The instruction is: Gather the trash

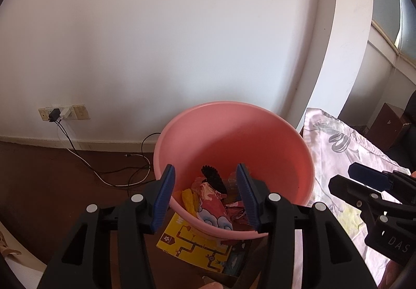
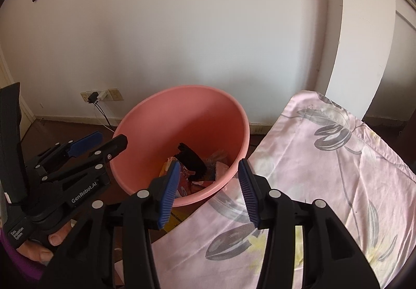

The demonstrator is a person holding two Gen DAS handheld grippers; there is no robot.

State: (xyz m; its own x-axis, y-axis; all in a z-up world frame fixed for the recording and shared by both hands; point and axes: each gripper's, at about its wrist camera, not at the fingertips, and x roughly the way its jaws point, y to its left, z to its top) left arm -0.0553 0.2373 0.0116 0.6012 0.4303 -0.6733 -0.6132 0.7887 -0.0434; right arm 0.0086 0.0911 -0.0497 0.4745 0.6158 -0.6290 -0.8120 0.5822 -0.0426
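Brown floor (image 1: 52,172) w/ pink bin (image 1: 260,133), yellow booklet (image 1: 197,247) beneath, cables (image 1: 104,172); bedsheet (image 2: 325,172) maybe adjoining.

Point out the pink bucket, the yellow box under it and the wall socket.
pink bucket (image 1: 299,138): left wrist view, on the bare inner wall.
yellow box (image 1: 192,244): left wrist view, on its printed top face.
wall socket (image 1: 80,112): left wrist view, on the right-hand plate.

Smooth pink plastic bucket (image 1: 273,133) holding crinkly glossy wrappers (image 1: 210,200); soft printed cloth (image 2: 325,159) to its right; matt white wall (image 1: 156,42) behind.
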